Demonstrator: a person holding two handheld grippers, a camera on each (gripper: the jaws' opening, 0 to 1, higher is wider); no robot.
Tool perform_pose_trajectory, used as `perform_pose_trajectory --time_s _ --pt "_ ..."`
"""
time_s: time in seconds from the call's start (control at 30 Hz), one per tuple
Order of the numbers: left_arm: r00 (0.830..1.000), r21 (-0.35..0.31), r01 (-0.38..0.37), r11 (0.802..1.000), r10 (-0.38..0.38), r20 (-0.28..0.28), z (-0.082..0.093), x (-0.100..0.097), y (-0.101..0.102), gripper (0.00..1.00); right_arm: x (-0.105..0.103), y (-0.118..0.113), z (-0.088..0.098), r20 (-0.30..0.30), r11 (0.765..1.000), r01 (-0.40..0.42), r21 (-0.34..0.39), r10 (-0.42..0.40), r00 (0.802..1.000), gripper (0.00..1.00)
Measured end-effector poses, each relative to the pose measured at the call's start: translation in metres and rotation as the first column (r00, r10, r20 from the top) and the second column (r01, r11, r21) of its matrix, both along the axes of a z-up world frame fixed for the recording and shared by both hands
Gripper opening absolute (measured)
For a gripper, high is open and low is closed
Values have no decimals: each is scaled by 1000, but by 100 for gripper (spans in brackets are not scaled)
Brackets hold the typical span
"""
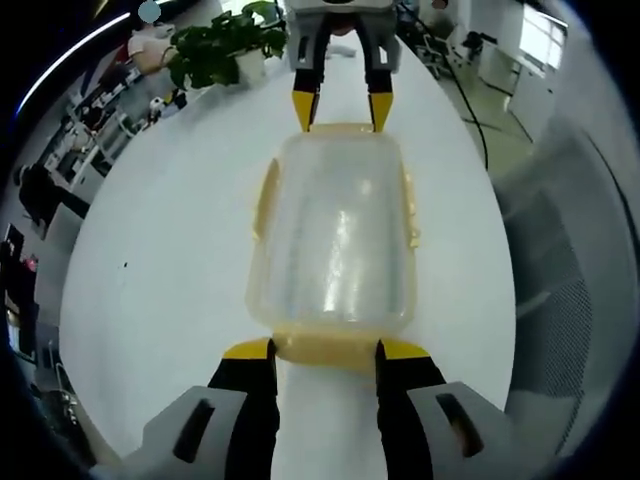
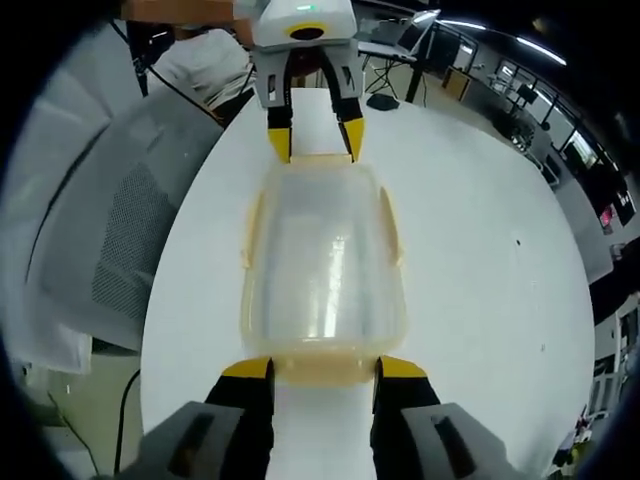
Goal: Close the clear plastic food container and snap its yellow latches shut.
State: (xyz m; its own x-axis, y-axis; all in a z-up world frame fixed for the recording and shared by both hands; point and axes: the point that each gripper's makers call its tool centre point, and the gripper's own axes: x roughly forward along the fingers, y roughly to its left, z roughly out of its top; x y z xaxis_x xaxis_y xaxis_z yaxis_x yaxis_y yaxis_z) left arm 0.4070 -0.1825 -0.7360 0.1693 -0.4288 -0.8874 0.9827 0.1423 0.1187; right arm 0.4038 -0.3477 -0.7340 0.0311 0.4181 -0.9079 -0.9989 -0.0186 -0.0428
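Jaws of the left gripper rise from the bottom of the left gripper view, spread apart, their two yellow tips standing at either side of the container's near end latch; whether they touch it cannot be told. Just above them, in the centre of the frame, the single clear plastic food container lies flat on the white table with its lid on. Four yellow latches can be counted: one at the near end, one on the left long side, one on the right long side and one at the far end. At the top centre the right gripper comes in from the far side, its jaws also spread, the two yellow tips just at the far end latch. Beyond it, at the upper left, one potted plant stands on the table.

In the right gripper view the same layout is seen from the opposite end. The right gripper has its spread jaws at the bottom, yellow tips flanking the nearest end latch. The container fills the middle of the frame, and the left gripper reaches in at the top centre with its tips at the far end. A grey mesh chair stands off the table at the left of the frame.
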Motion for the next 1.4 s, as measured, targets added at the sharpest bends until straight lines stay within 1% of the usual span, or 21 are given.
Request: perform_pose_trajectory --time_s 0.2,0.33,0.6,1.0,1.1,1.13,1.17,1.2,1.23,1.3,1.33,1.37,1.4 --pt "1000 -4 4 1000 -4 -6 -1 0 -3 35 -1 -3 -3 -10 1000 5 1 -5 1000 35" --pt "1000 -1 2 1000 -2 -21 -2 -3 -6 35 -2 -5 -3 -22 1000 2 1 -2 1000 35" --pt "999 -4 2 1000 -2 -42 -3 -6 -8 36 -4 -8 -10 -39 1000 1 2 -1 999 35" --pt "999 -7 -3 1000 3 -44 -5 -5 -7 36 -1 -7 -11 -36 1000 -1 3 1 999 36" --pt "999 -10 -1 1000 1 -39 -6 -5 -7 36 0 -8 -12 -39 1000 12 14 -12 999 36" --pt "999 -13 3 1000 -3 -41 -6 -5 -7 37 0 -10 -11 -50 999 40 18 -39 998 36" --pt "999 -17 0 1000 -1 -52 -6 -7 -6 37 0 -10 -11 -67 997 74 28 -72 995 37" --pt "999 -20 -6 1000 5 -49 -5 -6 -5 39 -1 -11 -9 -75 996 80 37 -77 994 37" --pt "1000 -30 2 1000 -3 -16 -3 -2 -4 45 0 -12 -9 -65 996 79 41 -76 995 41" --pt "1000 -53 -26 998 25 -10 -1 0 -4 55 -2 -13 -7 -89 993 106 46 -102 991 48" --pt "999 -68 -40 997 39 -22 1 -1 -4 56 -2 -14 -6 -84 993 108 46 -104 991 49" --pt "998 -75 -51 996 47 -44 3 -3 -4 54 -2 -14 -4 -77 994 102 49 -98 992 47" --pt "998 -71 -47 996 44 -42 3 -3 -2 52 -3 -15 -3 -76 994 101 50 -97 992 45"
